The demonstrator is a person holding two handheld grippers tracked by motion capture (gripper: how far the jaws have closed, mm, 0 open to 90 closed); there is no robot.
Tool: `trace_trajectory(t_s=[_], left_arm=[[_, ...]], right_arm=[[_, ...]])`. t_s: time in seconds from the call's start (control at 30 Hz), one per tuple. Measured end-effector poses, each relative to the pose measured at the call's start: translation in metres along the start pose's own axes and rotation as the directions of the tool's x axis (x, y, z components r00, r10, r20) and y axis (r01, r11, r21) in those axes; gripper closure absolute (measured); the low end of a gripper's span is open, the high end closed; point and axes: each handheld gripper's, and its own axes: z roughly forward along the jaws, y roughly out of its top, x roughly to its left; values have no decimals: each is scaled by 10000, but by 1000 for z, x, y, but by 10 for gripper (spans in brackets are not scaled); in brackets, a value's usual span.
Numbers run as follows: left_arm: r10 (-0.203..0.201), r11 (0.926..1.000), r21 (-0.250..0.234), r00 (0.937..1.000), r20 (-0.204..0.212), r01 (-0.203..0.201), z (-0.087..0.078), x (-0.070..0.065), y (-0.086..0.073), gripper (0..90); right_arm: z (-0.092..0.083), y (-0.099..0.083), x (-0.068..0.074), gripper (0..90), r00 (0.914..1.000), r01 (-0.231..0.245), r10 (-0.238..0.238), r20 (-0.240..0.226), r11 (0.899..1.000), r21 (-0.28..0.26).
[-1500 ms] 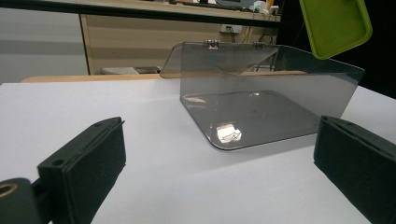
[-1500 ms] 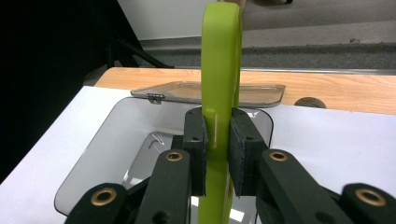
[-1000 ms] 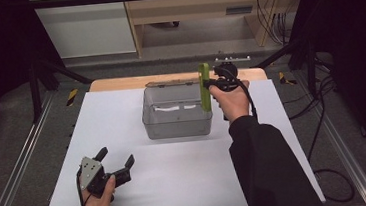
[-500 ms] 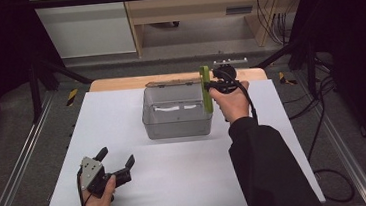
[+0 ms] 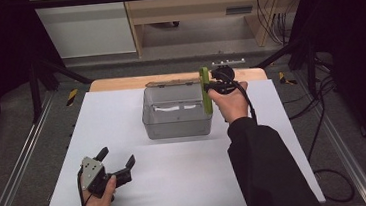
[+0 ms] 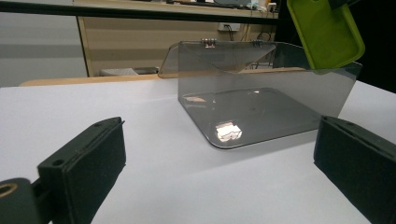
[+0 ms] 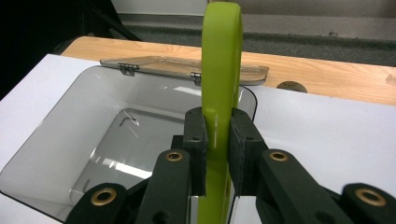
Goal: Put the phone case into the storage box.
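Note:
A clear smoky plastic box (image 5: 176, 113) stands open on the white table, its hinged lid (image 5: 171, 83) folded back flat behind it. My right gripper (image 5: 215, 87) is shut on a flat lime-green piece (image 5: 206, 96), held on edge over the box's right wall. In the right gripper view the green piece (image 7: 219, 70) stands upright between the pads (image 7: 195, 135), above the box's right part (image 7: 107, 140). My left gripper (image 5: 118, 164) rests open near the front left of the table, with nothing between its jaws. In the left gripper view the box (image 6: 261, 107) and green piece (image 6: 327, 32) show ahead.
The white sheet (image 5: 122, 123) covers most of the table; a wooden strip (image 5: 114, 84) shows at its far edge. Metal rails (image 5: 20, 162) run along both sides. A cable (image 5: 249, 104) trails from the right gripper over the sleeve.
The green piece and right gripper have barely shifted over the box's right wall. The left gripper stays where it was.

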Motion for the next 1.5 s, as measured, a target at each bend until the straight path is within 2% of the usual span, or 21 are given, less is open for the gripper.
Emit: trace_trajectory(t_s=[0.47,1.5], left_arm=[[38,10000,-10,10000,34,-38,0,-1,0,20],[86,10000,-1,9999,76,-86,0,0,0,20]], right_arm=[[5,-6,-1,787,9999,-135,136,-37,9997,200],[13,-14,0,786,10000,-50,53,-68,9986,528]])
